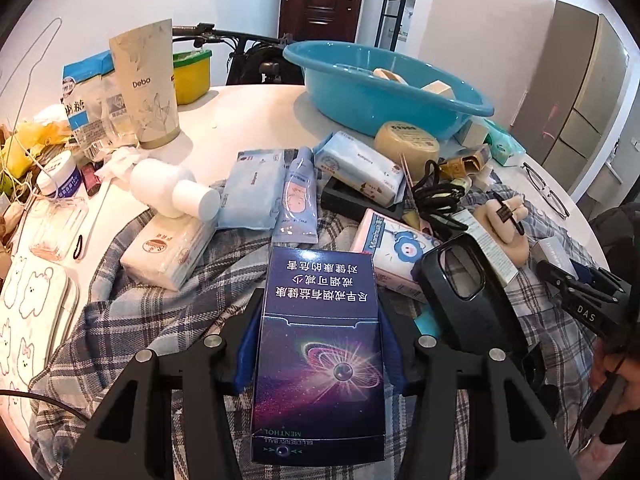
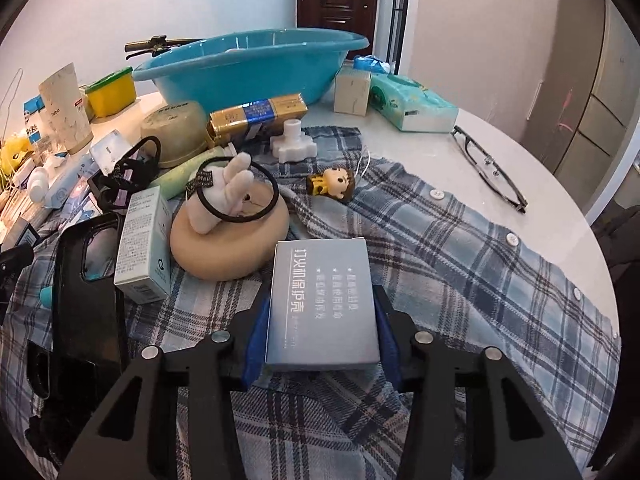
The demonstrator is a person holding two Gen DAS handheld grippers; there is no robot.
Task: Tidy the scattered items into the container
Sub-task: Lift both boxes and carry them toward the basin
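Observation:
My left gripper (image 1: pixel 318 320) is shut on a dark blue cigarette box (image 1: pixel 318 344) with a planet picture, held above the plaid shirt (image 1: pixel 160 320). My right gripper (image 2: pixel 320 320) is shut on a grey box (image 2: pixel 322 304) with white Chinese print, held above the same shirt (image 2: pixel 480 264). The blue plastic basin (image 1: pixel 384 92) stands at the back of the round white table; it holds a few pale items. It also shows in the right wrist view (image 2: pixel 248 68), back left of centre.
Scattered around: tissue packs (image 1: pixel 360 166), a white bottle (image 1: pixel 172 192), a black phone case (image 2: pixel 86 280), a tan sponge with a plush hand and hair tie (image 2: pixel 230 216), a small doll (image 2: pixel 332 182), glasses (image 2: pixel 488 168), a gold box (image 2: pixel 258 116), a green tissue pack (image 2: pixel 412 104).

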